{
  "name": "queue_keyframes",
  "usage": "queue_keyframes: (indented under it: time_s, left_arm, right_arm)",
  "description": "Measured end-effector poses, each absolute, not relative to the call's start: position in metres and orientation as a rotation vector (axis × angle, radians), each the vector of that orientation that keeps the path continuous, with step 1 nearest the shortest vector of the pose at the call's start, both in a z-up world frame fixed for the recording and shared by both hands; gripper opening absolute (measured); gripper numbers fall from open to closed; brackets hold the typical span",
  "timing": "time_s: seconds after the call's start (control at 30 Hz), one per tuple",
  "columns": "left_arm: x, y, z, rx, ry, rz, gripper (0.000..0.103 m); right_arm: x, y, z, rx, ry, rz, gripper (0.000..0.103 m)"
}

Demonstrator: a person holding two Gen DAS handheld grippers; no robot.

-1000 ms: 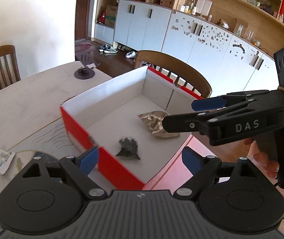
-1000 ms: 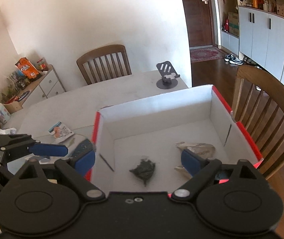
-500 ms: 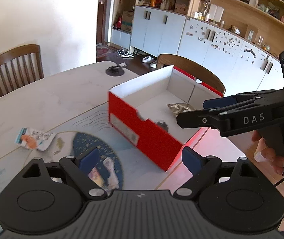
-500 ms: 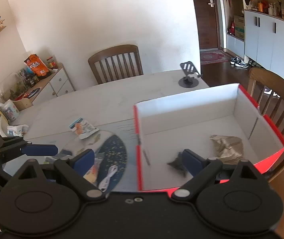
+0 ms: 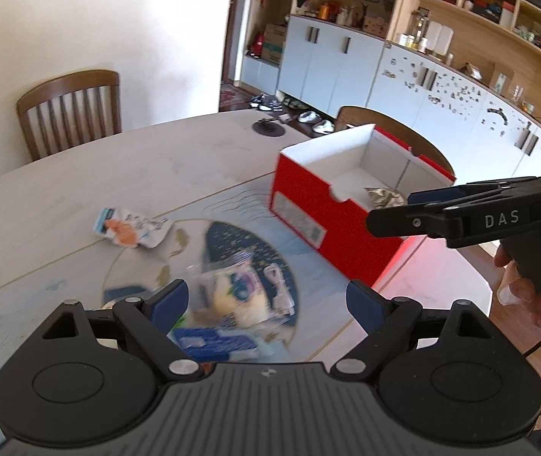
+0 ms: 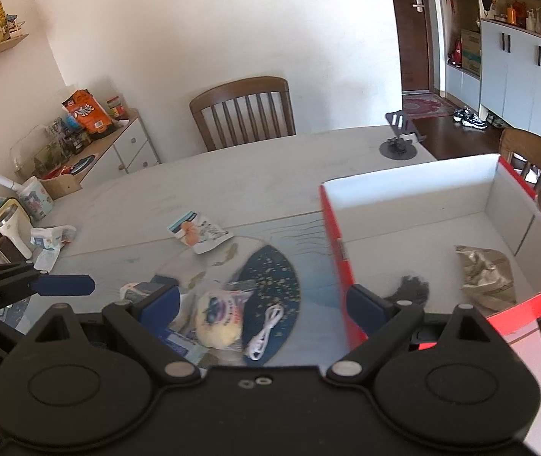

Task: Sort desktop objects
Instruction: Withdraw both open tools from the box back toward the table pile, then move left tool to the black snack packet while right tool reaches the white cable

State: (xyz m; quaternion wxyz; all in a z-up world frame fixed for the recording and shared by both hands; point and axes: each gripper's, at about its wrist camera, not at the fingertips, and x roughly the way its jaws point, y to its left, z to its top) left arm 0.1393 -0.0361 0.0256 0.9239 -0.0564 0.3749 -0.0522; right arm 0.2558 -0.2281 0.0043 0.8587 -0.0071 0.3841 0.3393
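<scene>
Where the left wrist view looks down, the left gripper (image 5: 266, 298) has its fingers spread wide and empty above a clear packet (image 5: 228, 296) with a yellow item inside, blurred, lying on the table (image 5: 80, 186). A red box (image 5: 308, 209) with a white interior sits beyond. From the right wrist view, the right gripper (image 6: 261, 298) is likewise spread, holding nothing, over the same packet (image 6: 219, 319); a white cable (image 6: 266, 332) lies beside it, a printed sachet (image 6: 198, 231) farther off.

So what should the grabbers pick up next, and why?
Probably lower the open left gripper onto the yellow snack packet: it lies loose on the table, right below its fingers, while the red box already holds two scraps.
</scene>
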Motion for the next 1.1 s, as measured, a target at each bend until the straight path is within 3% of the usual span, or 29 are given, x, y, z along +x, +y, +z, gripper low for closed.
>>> queue_keyframes:
  time_s: [1.1]
  left_arm:
    - [0.091,0.057,-0.059,-0.168,0.871,0.116,0.09]
  right_arm:
    - [0.246,-0.175,-0.055,-0.106,0.921,0.693,0.094]
